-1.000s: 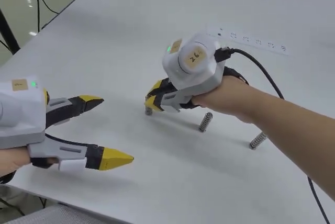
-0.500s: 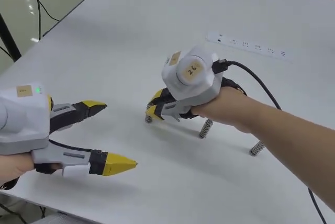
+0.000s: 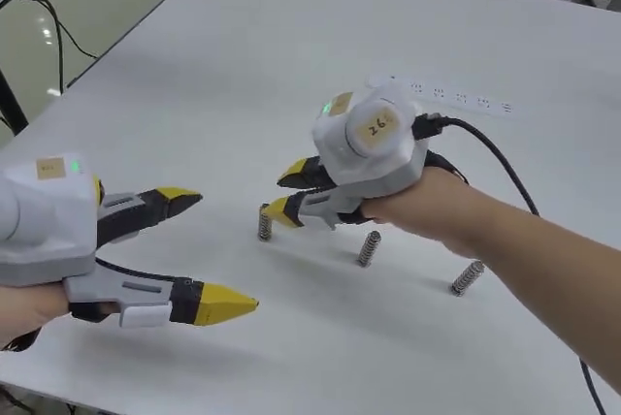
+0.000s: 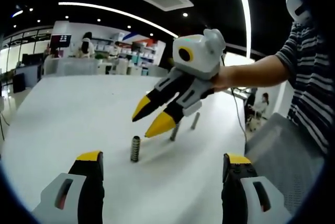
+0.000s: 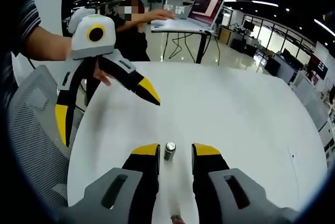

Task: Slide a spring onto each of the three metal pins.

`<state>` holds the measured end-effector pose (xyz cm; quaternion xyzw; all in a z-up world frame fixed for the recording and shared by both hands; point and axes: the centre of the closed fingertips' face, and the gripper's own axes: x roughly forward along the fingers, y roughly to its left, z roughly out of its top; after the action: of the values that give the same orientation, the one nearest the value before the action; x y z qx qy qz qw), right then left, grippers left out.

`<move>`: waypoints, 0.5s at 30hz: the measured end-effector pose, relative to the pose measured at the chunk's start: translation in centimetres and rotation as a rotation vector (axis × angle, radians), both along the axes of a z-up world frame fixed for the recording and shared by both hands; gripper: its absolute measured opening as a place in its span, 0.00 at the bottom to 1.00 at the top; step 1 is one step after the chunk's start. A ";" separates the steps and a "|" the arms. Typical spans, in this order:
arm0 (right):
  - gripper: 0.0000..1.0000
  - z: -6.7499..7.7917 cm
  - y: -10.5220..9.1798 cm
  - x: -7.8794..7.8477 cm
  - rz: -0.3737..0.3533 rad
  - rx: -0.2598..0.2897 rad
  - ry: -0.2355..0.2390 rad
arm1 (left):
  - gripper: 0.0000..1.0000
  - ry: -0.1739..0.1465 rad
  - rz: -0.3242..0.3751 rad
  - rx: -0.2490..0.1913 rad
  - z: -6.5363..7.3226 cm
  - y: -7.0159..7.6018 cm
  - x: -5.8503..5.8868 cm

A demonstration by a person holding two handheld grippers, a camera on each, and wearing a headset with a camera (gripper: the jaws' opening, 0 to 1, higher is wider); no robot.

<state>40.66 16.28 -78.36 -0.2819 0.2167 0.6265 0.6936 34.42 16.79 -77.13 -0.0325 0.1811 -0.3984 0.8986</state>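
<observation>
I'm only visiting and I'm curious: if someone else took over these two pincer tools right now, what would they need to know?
The left gripper is open and empty, and hovers over the white table off to one side.
The right gripper is open, with its tips just above the left spring and not gripping it.
Along the row stand the middle spring and the right spring, both leaning slightly.
Done: all three springs stand upright, apparently on their pins, which are hidden inside.
Left: probably just check that each spring is seated, then pull away.

Three springs [image 3: 368, 248], two grippers, left gripper [image 3: 223, 250], right gripper [image 3: 275, 198], one power strip [image 3: 441, 95], one table [image 3: 291, 47]
</observation>
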 end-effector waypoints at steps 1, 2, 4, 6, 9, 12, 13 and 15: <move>0.23 0.2 -0.4 0.0 -0.011 0.007 0.003 | 0.91 -0.004 -0.002 0.000 0.1 -0.1 0.1; 0.24 0.3 -0.6 0.1 -0.018 0.012 0.002 | 0.91 -0.004 -0.004 0.001 0.2 -0.2 0.2; 0.26 0.6 -1.3 0.1 -0.033 0.027 -0.003 | 0.91 -0.008 -0.007 0.002 0.4 -0.4 0.3; 0.27 0.9 -2.0 0.1 -0.052 0.045 0.007 | 0.91 -0.010 -0.012 0.004 0.5 -0.6 0.3; 0.28 1.3 -2.9 0.0 -0.076 0.069 0.008 | 0.91 -0.014 -0.015 0.007 0.7 -0.7 0.5; 0.29 1.8 -3.7 -0.4 -0.098 0.106 0.008 | 0.90 -0.018 -0.013 0.004 0.9 -0.8 0.7; 0.30 2.0 -4.0 -0.6 -0.102 0.116 0.005 | 0.90 -0.019 -0.015 0.008 0.9 -0.9 0.7; 0.34 2.4 -4.7 -1.0 -0.110 0.138 -0.003 | 0.90 -0.020 -0.019 0.007 1.0 -1.0 0.8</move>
<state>39.68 11.53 -75.99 -0.2219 0.1871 0.6007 0.7449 35.22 15.76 -76.10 -0.0237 0.1738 -0.4066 0.8966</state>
